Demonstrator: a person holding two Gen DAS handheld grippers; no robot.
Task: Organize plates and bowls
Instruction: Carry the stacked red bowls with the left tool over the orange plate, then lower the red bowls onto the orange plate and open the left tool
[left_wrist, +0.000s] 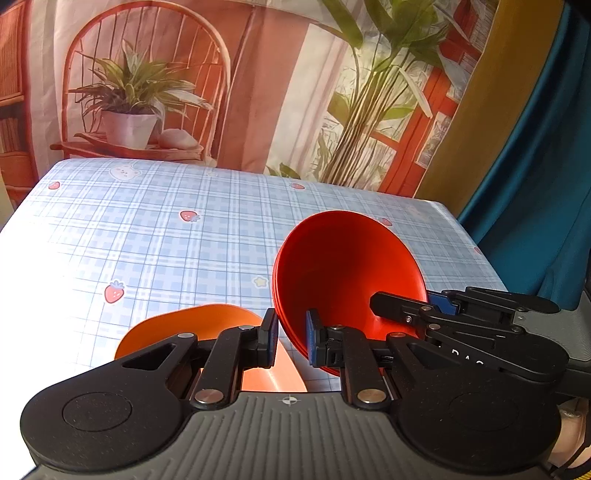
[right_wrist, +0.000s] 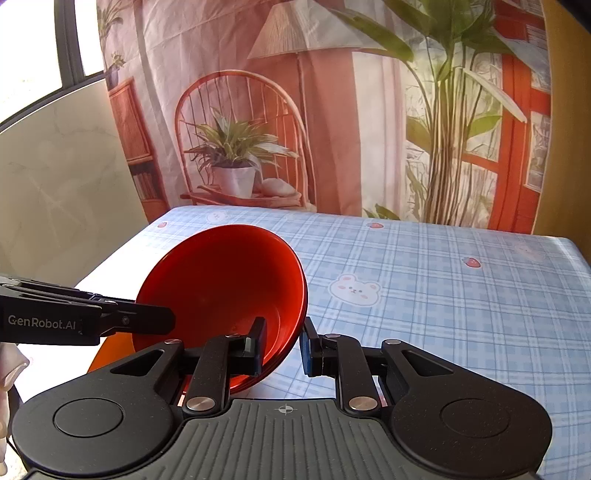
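One blue-checked, strawberry-print table (left_wrist: 166, 229) stands before a printed room backdrop (left_wrist: 258, 74). Both left tongs (left_wrist: 291, 341) and right tongs (right_wrist: 282, 345) pinch opposite rims of nested glossy red plastic bowls (left_wrist: 343, 273), tilted above one orange plastic plate (left_wrist: 192, 325).

Stack of glossy red bowls (left_wrist: 343, 273) is hanging tilted above the checked tablecloth, rim pinched on two opposite sides, while an orange plate (left_wrist: 207, 325) is lying flat just below and beside it.
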